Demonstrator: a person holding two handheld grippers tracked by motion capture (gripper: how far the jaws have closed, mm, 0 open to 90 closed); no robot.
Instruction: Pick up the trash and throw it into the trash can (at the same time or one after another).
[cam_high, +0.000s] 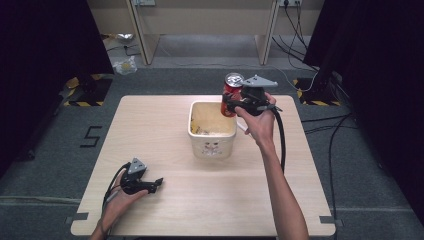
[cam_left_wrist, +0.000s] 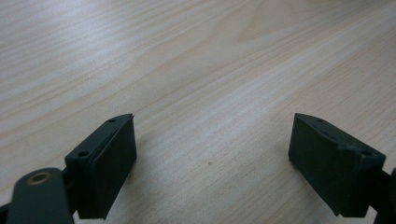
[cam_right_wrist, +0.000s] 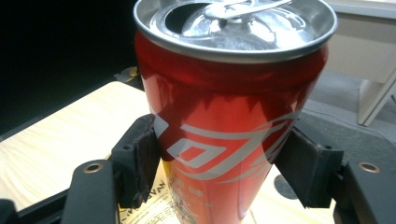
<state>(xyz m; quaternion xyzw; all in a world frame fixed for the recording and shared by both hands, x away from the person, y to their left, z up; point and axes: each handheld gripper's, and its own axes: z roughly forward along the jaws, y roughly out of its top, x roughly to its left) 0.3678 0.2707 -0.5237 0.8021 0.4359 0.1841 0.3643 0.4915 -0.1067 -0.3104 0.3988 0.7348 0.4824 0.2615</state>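
Left gripper (cam_high: 159, 182) idle; bin (cam_high: 212, 145) beneath held can (cam_high: 231, 95).

My right gripper (cam_high: 231, 104) holds the soda can (cam_high: 232, 92) above the far right corner of the tub (cam_high: 212, 131), mid-table (cam_high: 165, 120). My left gripper (cam_high: 159, 182) rests on the table's near left, well apart from them.

Bright tabletop, dark surroundings, soft focus.
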